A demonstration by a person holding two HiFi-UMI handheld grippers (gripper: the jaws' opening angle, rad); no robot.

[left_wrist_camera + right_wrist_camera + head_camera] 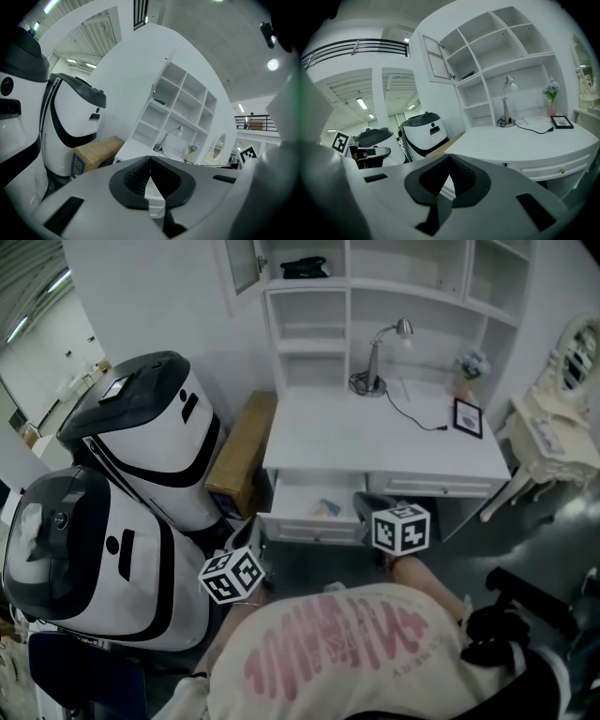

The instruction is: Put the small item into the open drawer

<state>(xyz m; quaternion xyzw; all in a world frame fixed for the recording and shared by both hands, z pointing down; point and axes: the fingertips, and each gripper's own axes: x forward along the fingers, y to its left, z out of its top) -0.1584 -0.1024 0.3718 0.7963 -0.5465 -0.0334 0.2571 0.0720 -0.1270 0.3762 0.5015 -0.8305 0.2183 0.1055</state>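
Looking from close by, the left gripper (pixel 150 158) and the right gripper (pixel 449 160) are both seen clenched, nothing held. Just ahead, a small colourful item (pixel 328 508) is seen lying inside the open white wooden drawer (pixel 309 530). The drawer's front edge could be bumped if a gripper is pushed forward too low. Further left, room is taken by a big white-and-black round machine (pixel 155 442) and a brown cardboard box (pixel 242 451).

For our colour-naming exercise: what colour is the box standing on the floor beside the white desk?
Brown: the cardboard box shows best in the head view.
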